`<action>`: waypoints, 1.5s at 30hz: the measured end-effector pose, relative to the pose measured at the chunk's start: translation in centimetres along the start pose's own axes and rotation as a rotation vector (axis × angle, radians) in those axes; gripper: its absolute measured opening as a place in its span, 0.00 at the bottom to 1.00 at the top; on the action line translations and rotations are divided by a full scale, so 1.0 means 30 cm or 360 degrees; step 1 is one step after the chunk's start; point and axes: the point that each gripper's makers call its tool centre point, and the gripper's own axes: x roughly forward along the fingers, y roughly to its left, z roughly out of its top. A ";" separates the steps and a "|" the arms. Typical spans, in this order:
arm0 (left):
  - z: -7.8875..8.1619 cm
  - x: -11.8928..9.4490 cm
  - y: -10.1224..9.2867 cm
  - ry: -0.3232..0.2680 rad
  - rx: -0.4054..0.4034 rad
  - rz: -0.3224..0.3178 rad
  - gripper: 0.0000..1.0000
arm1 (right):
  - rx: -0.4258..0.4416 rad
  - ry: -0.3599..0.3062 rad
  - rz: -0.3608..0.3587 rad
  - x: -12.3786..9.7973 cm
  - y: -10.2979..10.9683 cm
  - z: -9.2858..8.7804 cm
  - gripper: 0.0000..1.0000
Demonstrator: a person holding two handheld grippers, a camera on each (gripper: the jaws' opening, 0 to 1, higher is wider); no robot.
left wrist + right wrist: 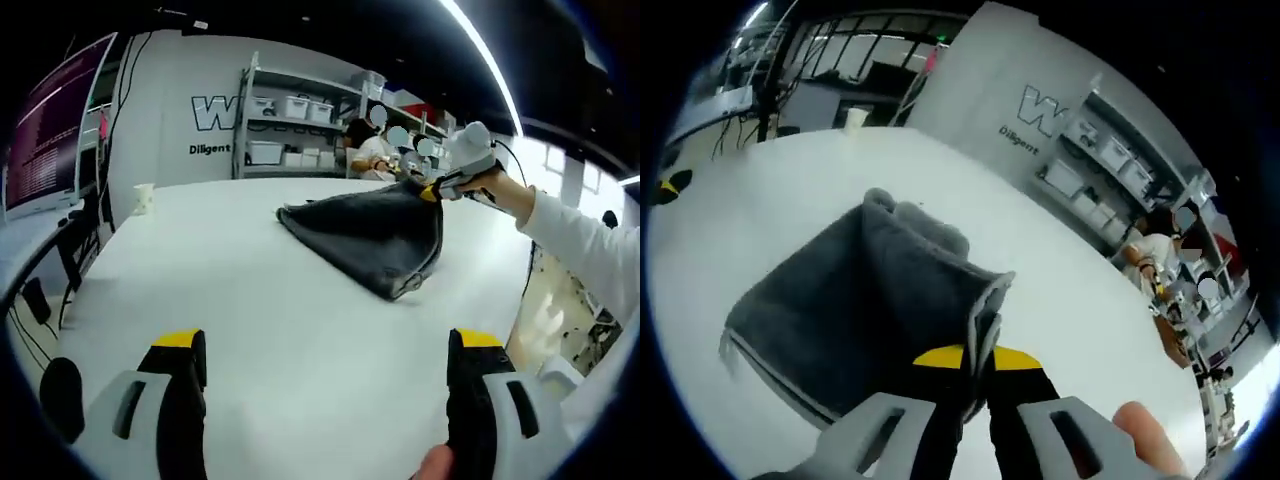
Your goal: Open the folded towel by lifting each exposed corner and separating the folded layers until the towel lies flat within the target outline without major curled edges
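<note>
Grey towel (870, 310) edge in right gripper (978, 362)

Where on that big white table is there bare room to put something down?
Bare white table lies between the dark grey towel and the open left hand-held gripper, and towards the small white cup. It is crowded where the right hand-held gripper pinches the towel.

A wide white table (250, 300) is seen. A dark grey towel (375, 235) is draped on it toward one o'clock, and a small white cup (144, 198) stands at ten o'clock.
</note>
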 end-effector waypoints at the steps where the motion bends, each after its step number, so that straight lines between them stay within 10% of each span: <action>1: 0.002 0.001 -0.006 0.0002 0.0006 -0.0004 1.00 | 0.0022 0.0007 0.0001 0.002 -0.008 -0.021 0.01; 22: 0.002 0.008 -0.028 0.0040 0.0051 -0.0007 1.00 | 0.0454 0.0131 0.0013 0.038 -0.056 -0.360 0.01; 36: -0.007 0.006 -0.013 0.0060 0.0042 0.0009 1.00 | 0.0409 0.0049 -0.0034 0.031 -0.063 -0.379 0.06; 45: -0.010 0.012 -0.023 0.0069 0.0040 -0.0002 1.00 | 0.0499 0.0010 0.0017 -0.031 -0.084 -0.392 0.38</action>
